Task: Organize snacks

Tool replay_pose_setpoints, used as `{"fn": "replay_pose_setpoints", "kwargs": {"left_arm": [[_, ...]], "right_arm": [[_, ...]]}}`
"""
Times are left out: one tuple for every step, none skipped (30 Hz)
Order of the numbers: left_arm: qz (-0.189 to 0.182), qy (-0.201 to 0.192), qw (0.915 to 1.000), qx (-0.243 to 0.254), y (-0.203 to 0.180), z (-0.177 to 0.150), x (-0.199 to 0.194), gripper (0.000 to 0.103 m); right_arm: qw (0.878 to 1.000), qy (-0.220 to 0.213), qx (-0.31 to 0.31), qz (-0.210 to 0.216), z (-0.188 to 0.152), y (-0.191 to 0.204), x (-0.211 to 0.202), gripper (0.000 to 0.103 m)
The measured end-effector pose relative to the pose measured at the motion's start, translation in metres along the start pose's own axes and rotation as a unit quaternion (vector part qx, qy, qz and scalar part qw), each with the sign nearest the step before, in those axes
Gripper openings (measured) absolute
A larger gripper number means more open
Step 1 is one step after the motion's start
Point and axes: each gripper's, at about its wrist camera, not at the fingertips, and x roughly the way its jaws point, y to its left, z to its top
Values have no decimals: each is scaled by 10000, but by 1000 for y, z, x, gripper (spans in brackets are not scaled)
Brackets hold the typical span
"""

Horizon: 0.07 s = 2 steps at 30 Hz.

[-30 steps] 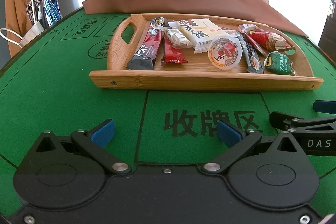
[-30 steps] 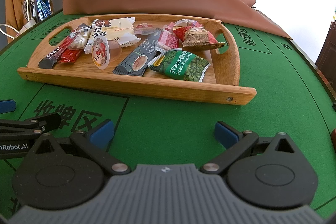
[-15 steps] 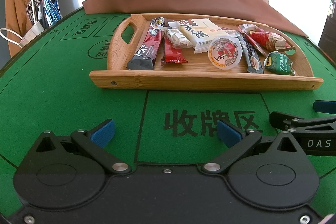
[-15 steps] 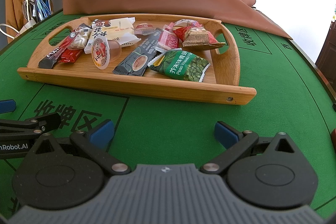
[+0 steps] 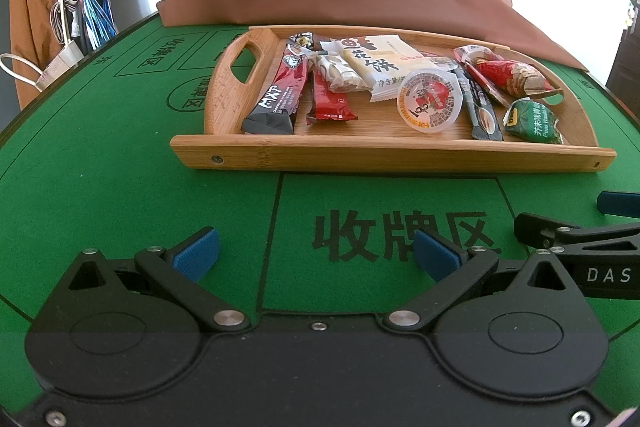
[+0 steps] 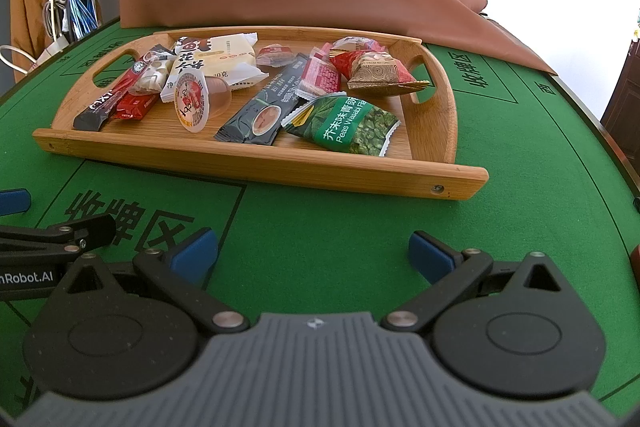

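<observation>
At the surface's near edge both tongs gape, empty — left tongs (image 5: 316, 253), right tongs (image 6: 312, 251). Tray (image 6: 256, 167) lies ahead, long axis crosswise; pea packet (image 6: 352, 125) nearer right.

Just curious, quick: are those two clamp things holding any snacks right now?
Left tool: open, holding nothing.
Right tool: open, holding nothing.

Assorted wrapped snacks (image 6: 344, 125) strewn inside wooden tray (image 6: 280, 167)
</observation>
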Motion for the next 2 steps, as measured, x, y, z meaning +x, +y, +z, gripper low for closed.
{"fn": "replay_pose_setpoints", "kwargs": {"left_arm": [[0,0,10000,0,0,1,0,103],[0,0,10000,0,0,1,0,103]], "right_arm": [[10000,0,0,0,0,0,0,103],[10000,0,-1,0,0,0,0,103]]}}
